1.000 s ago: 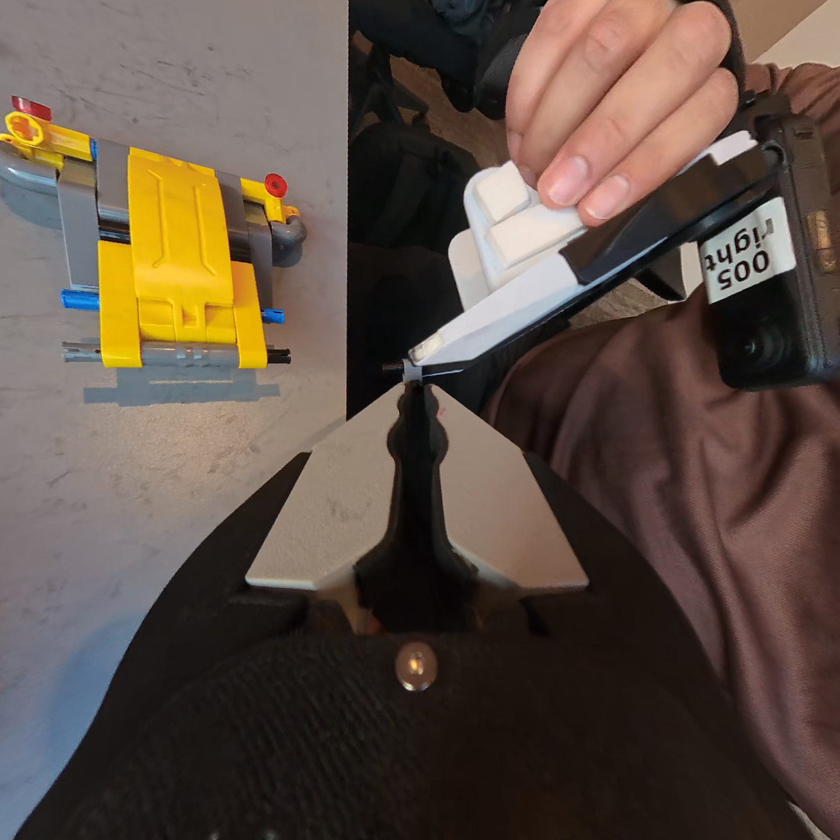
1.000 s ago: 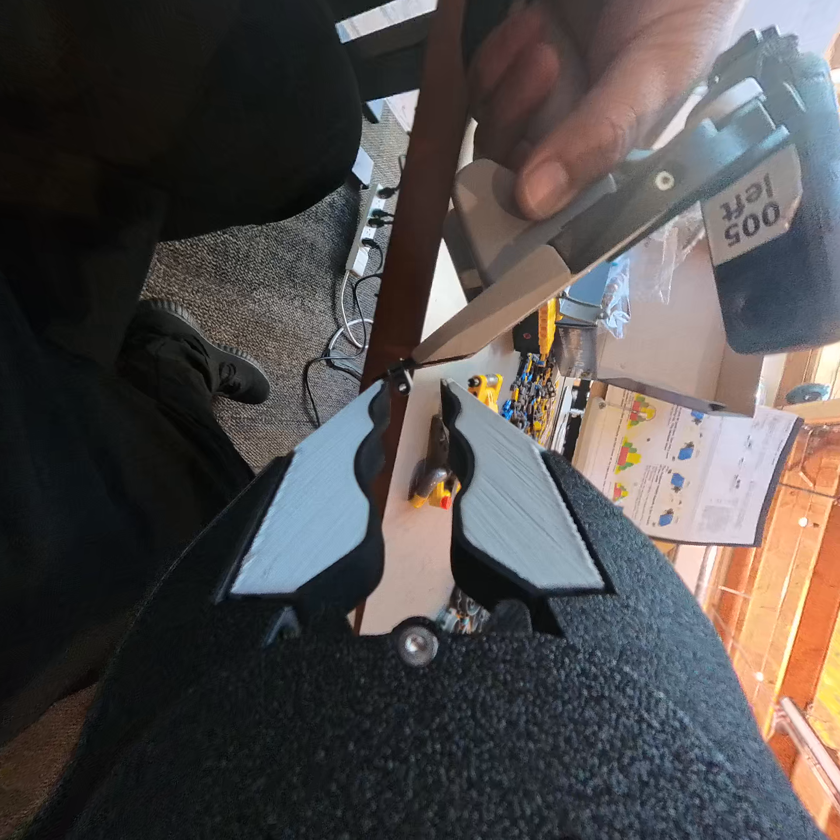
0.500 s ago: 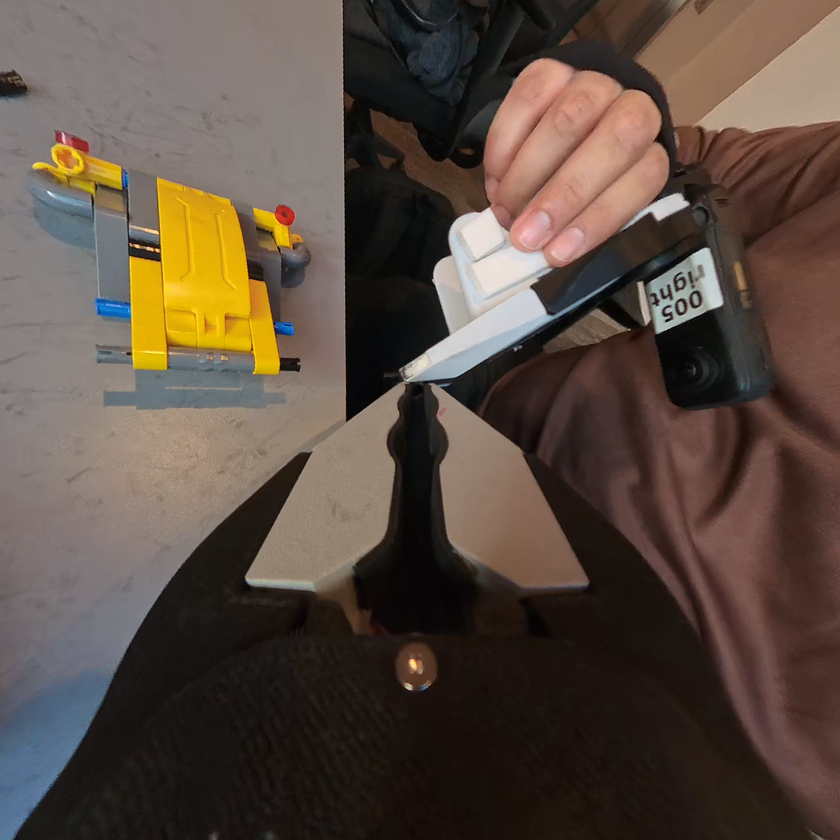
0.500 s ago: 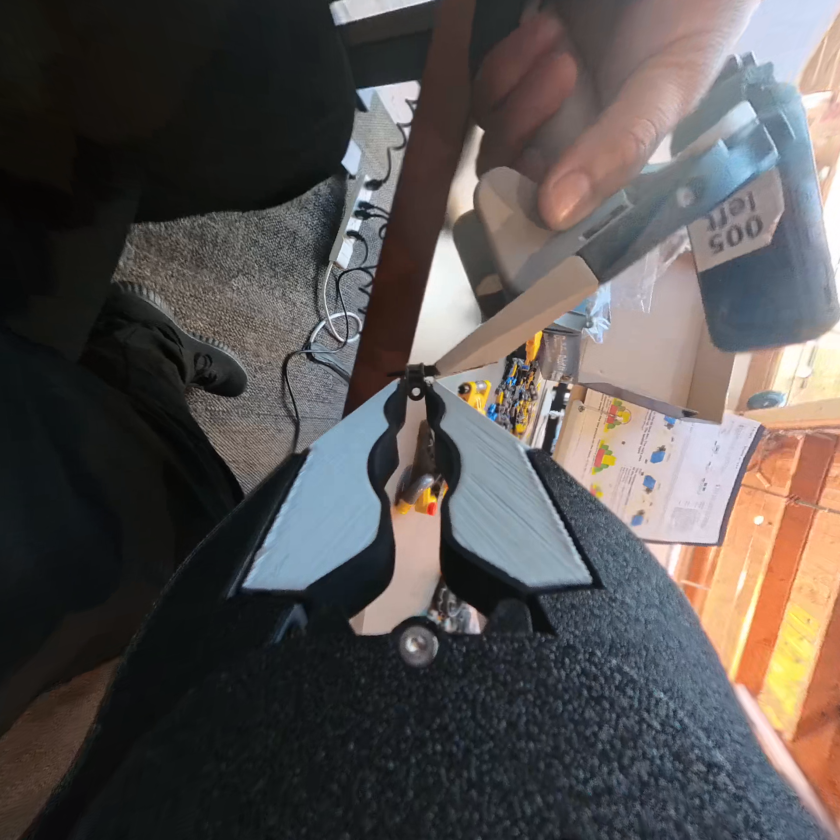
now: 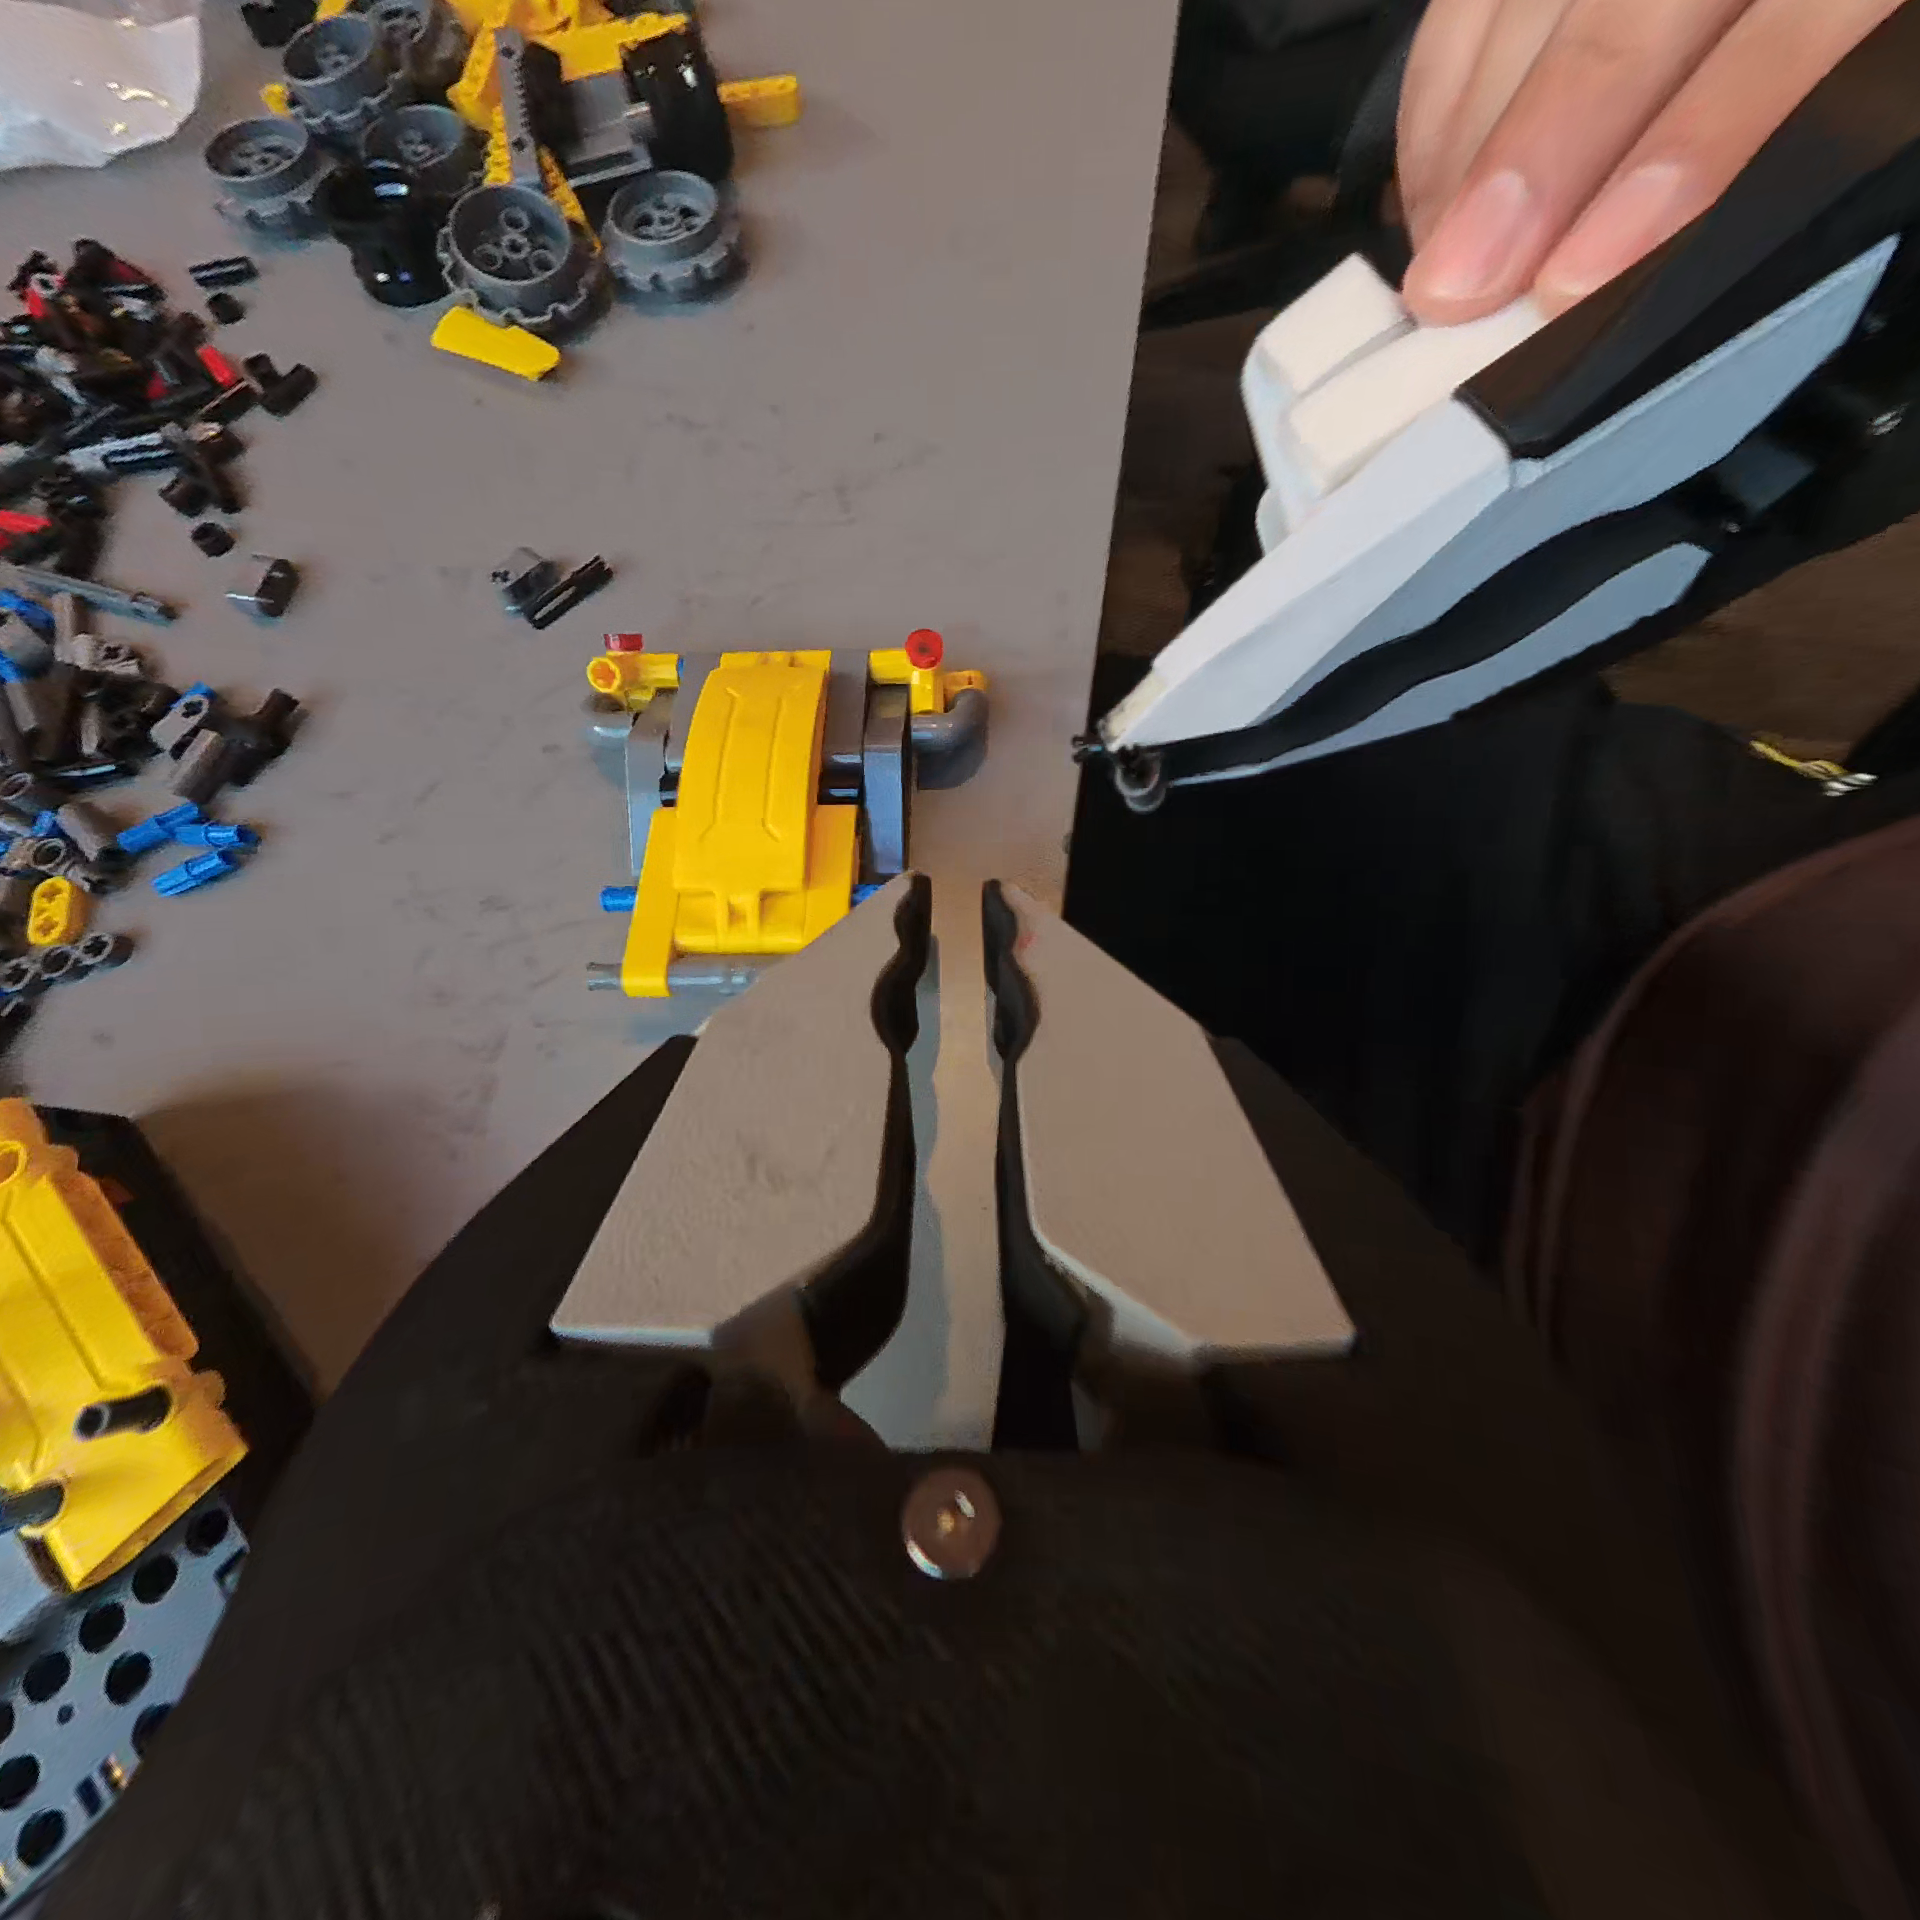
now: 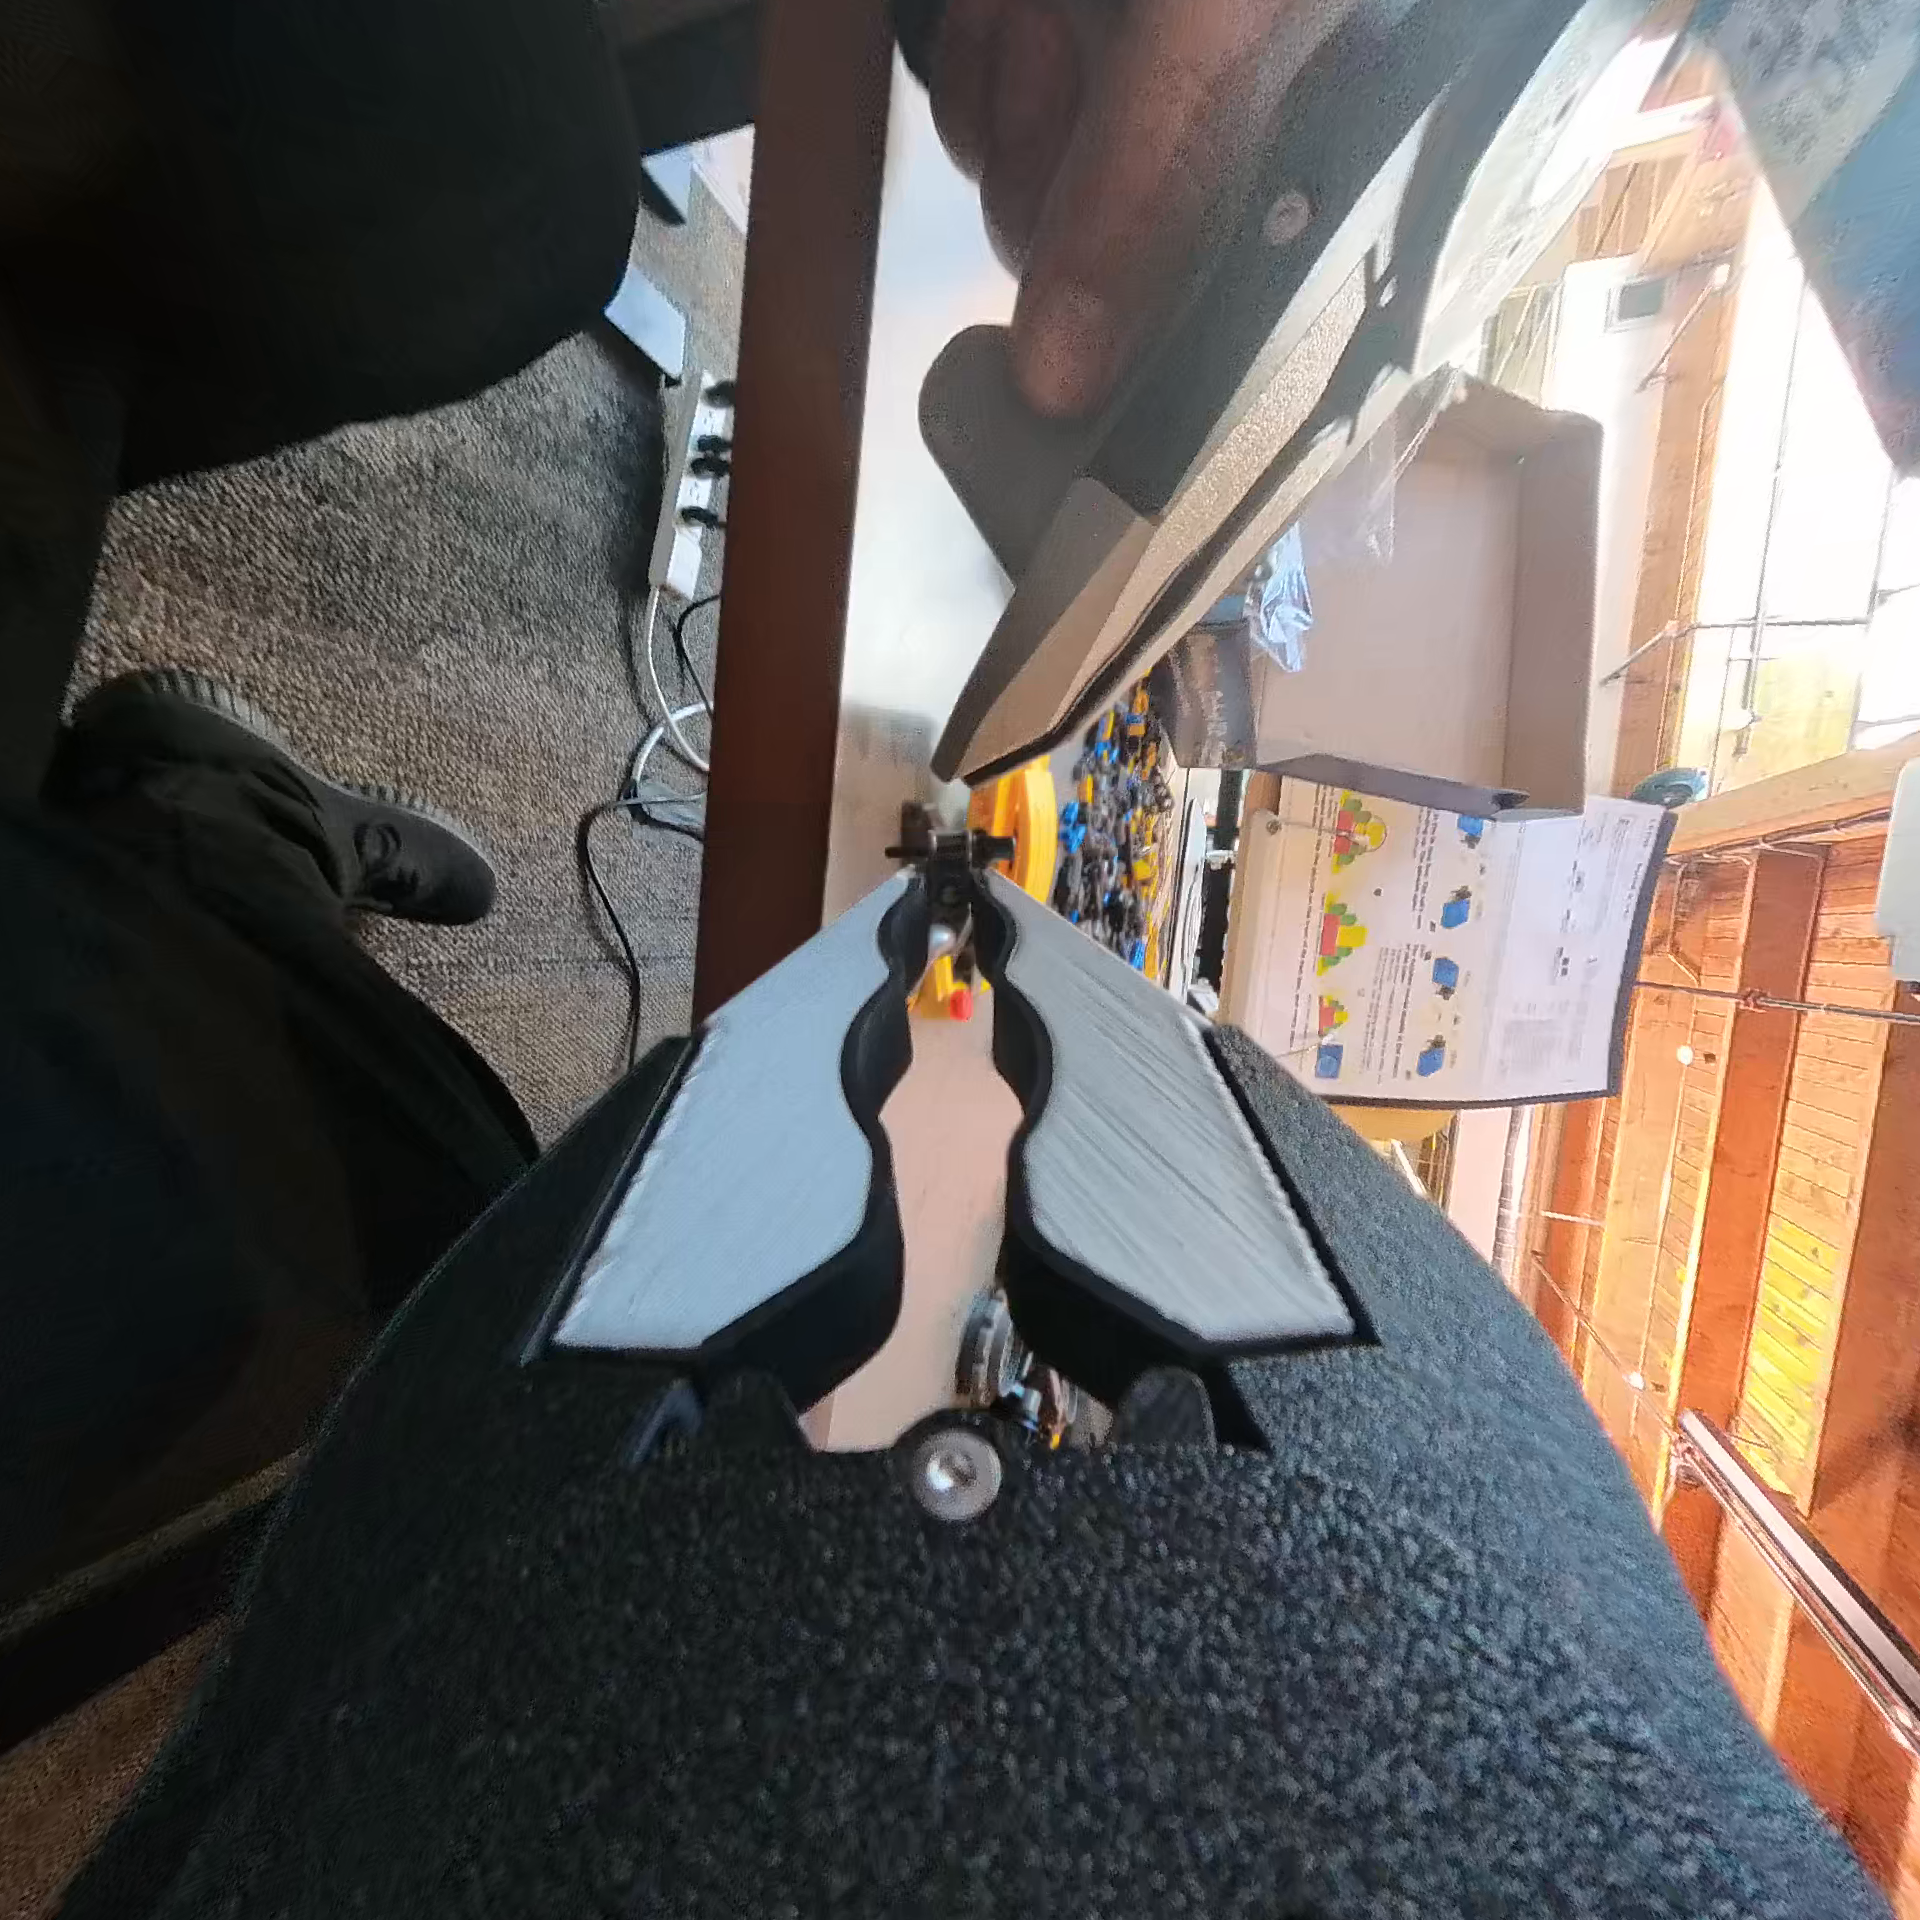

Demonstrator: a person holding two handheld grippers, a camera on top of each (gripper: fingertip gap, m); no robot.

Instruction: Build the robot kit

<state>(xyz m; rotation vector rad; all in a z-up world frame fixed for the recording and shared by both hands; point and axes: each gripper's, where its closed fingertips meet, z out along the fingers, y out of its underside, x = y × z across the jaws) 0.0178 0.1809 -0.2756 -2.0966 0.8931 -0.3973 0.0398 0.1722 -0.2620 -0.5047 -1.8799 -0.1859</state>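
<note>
My left gripper is slightly open and empty, just above the near right corner of a yellow and grey brick assembly lying on the grey table. My right gripper is shut on a small black and grey pin piece. In the left wrist view it hangs off the table's right edge, held by a hand. The left gripper also shows in the right wrist view, just above the pin. The assembly shows partly between the right fingers.
A pile of grey wheels and yellow parts lies at the back. Several small black, blue and red pieces are scattered at the left. A yellow block on a perforated grey plate is at the near left. A cardboard box and an instruction booklet lie beyond. Only a small space, under 4 cm, lies between the two pairs of fingers.
My right gripper shut on the small pin that the left gripper was holding. My left gripper opened, let go and drew apart from it, now looking over the table.
</note>
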